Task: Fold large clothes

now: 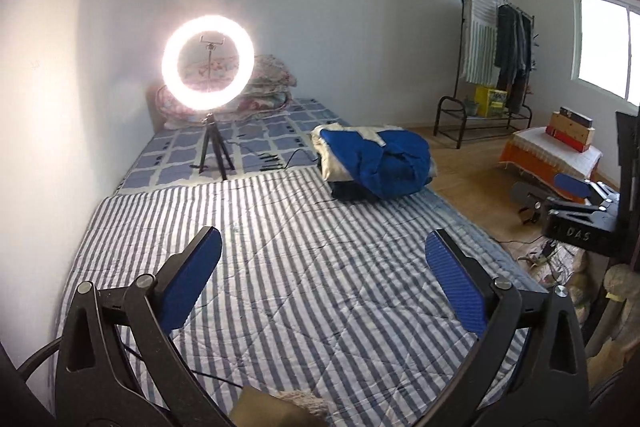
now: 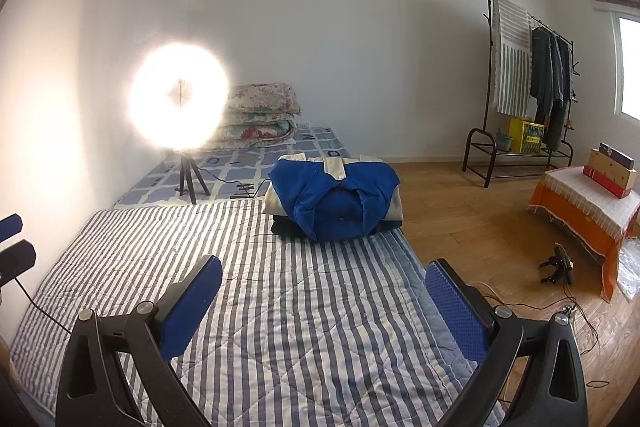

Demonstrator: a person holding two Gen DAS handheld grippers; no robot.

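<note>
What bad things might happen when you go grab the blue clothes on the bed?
The blue jacket sits on top of a pile at the edge of the striped quilt, so a tug might slide the pile onto the floor. A black cable runs from the ring light toward the pile; catching it might tip the light. Both grippers, left and right, hang open and empty.

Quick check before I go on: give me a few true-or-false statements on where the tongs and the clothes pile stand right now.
1. Both the left tongs and right tongs are open and hold nothing. True.
2. The blue garment lies on top of the clothes pile. True.
3. The pile sits on the wooden floor. False: it sits on the striped quilt.
4. The ring light is off. False: it glows brightly.
5. The clothes rack is bare. False: garments hang on it.
</note>
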